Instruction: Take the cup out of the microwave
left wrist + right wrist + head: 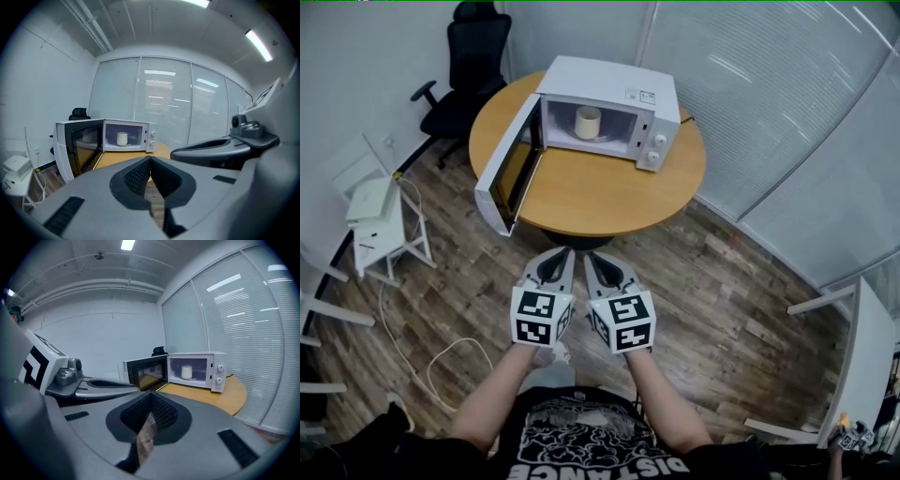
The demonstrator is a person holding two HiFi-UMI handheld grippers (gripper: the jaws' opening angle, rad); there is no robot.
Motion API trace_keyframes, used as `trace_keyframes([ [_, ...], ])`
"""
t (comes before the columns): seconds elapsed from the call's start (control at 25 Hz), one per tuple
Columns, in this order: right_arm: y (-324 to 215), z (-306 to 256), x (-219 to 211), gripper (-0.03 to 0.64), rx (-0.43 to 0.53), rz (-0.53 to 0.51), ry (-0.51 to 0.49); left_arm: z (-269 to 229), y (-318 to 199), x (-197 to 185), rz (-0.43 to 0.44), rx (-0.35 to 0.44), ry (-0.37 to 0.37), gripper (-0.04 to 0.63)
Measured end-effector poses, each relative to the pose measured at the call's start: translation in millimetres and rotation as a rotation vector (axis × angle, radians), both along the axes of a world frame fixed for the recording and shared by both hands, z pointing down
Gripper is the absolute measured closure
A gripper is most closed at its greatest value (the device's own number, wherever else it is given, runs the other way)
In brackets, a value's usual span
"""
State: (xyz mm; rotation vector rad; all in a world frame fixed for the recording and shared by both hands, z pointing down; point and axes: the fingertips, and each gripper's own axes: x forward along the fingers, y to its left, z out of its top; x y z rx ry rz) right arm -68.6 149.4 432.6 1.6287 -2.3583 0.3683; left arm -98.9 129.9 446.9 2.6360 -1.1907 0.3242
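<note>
Left tool (566, 251), right tool (590, 255), cup (588, 122) in microwave (609, 80)

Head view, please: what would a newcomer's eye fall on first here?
The white microwave on the round wooden table, its door swung wide open to the left, with a pale cup standing inside. Nearer the camera, the left gripper and right gripper sit side by side, both shut and empty.

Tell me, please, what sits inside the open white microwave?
One cream cylindrical cup stands upright inside the white microwave; whatever the cup holds is hidden by its wall.
</note>
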Motion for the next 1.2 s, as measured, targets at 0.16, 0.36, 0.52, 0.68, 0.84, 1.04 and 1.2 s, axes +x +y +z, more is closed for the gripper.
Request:
trace_keyframes([
  [0.16,-24,-3,-14,0.601,0.000,0.013,0.025,-4,-26,-11,0.020,0.001,0.022,0.584],
  [0.36,-44,-9,-24,0.601,0.009,0.031,0.051,-7,-48,-18,0.045,0.008,0.038,0.584],
  [0.52,-54,-10,-25,0.601,0.007,0.044,0.061,-7,-59,-17,0.060,0.006,0.046,0.584],
  [0.68,-65,-7,-20,0.601,0.008,0.055,0.055,0,-68,-11,0.076,-0.003,0.041,0.583],
  [0.84,-78,-3,-9,0.601,0.012,0.060,0.042,4,-81,-1,0.082,-0.003,0.028,0.584],
  [1.04,-103,5,12,0.601,0.014,0.051,0.018,11,-105,18,0.070,-0.001,0.003,0.584],
  [1.2,-129,9,35,0.601,0.013,0.026,-0.002,14,-130,40,0.043,0.000,-0.014,0.584],
])
